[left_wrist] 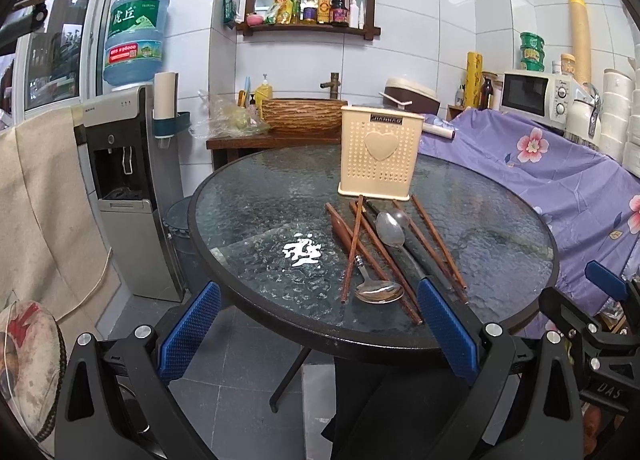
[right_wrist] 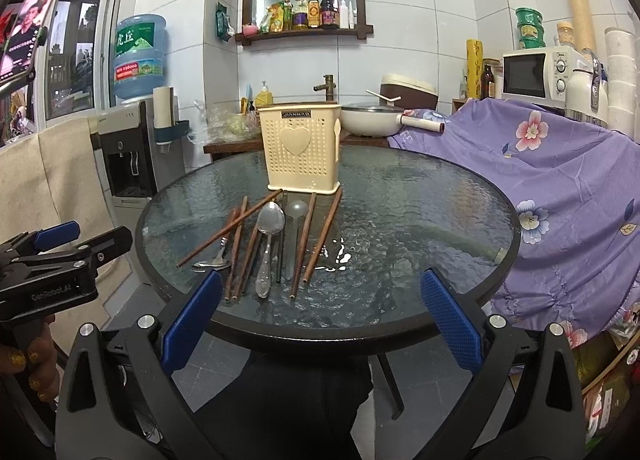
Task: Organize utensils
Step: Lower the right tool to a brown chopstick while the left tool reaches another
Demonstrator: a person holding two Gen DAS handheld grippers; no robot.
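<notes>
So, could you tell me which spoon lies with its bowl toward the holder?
The longer steel spoon; the short spoon beside it points its bowl toward the table's near edge.

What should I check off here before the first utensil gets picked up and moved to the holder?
1. Left hand-held gripper open, holding nothing: ok.
2. Right hand-held gripper open, holding nothing: ok.
3. Cream utensil holder upright on the glass table: ok.
4. Chopsticks lying separate for single picks: not ok, several cross and overlap.
5. Metal spoon reachable from above: ok.
6. Holder's inside free: cannot tell.
</notes>
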